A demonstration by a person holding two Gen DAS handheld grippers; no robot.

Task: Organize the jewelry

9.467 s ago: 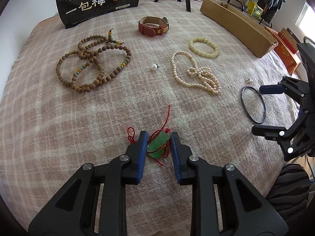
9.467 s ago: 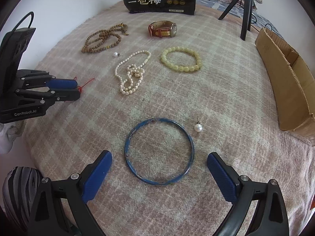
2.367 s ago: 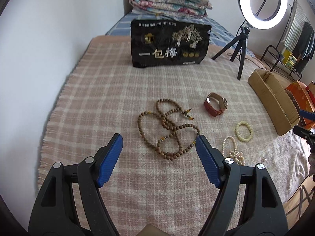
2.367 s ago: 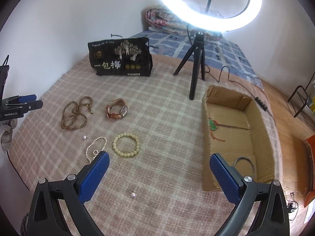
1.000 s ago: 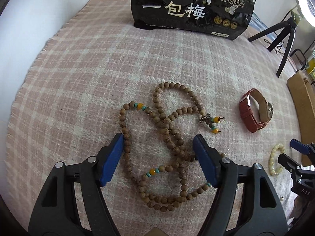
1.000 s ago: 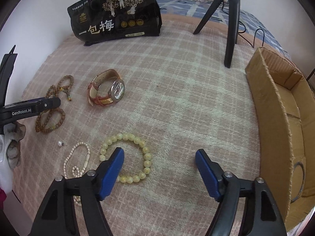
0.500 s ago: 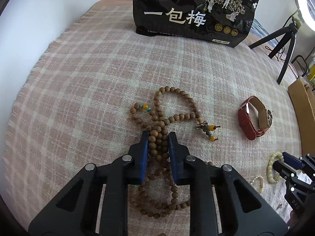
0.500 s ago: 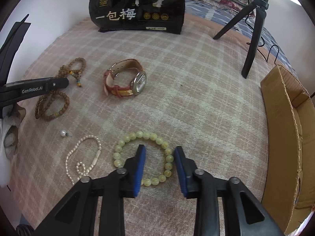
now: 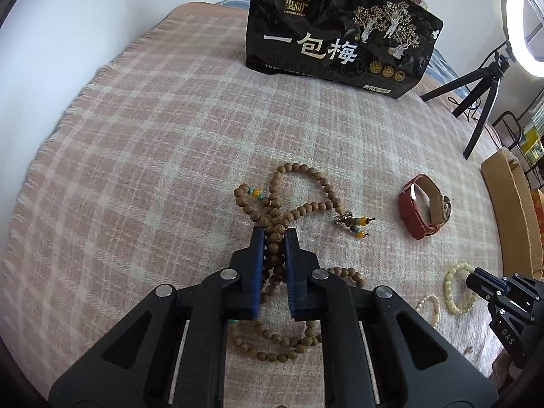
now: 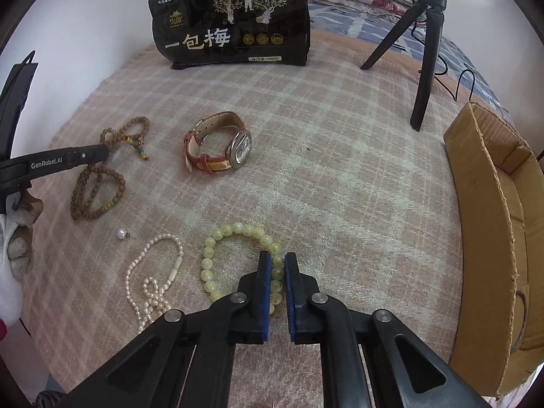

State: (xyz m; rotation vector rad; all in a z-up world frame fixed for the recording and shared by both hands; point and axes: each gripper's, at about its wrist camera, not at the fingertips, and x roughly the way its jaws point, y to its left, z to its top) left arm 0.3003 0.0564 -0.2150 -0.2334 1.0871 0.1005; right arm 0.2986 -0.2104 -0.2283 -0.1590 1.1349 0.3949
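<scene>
**Both grippers clamped on beads at the near edge of the bed**

Nearest the left wrist camera, the left gripper (image 9: 274,234) has just been closing, and its blue fingers (image 9: 257,265) now pinch a bunch of strands of the wooden bead necklace (image 9: 307,208). The rest of that necklace trails in loops on the pink plaid blanket (image 9: 163,142), some below the fingers and some beyond them, with its small orange and turquoise tassel end lying to the right.

In the right wrist view, the right gripper (image 10: 277,260) has also just been closing; its fingers (image 10: 264,285) squeeze the right side of the pale yellow bead bracelet (image 10: 217,234), which otherwise lies flat on the blanket. Just left of it is the pearl necklace (image 10: 153,272), and a little farther left a loose pearl (image 10: 121,234).

Farther back, the red-strapped wristwatch (image 10: 219,148) rests on its side. At the right edge stands the cardboard box (image 10: 486,224), with a dark bangle (image 10: 522,319) showing inside it near its front corner. Beyond that is a black tripod (image 10: 425,54), and at the far side of the blanket a black snack bag (image 10: 234,20) stands upright.
</scene>
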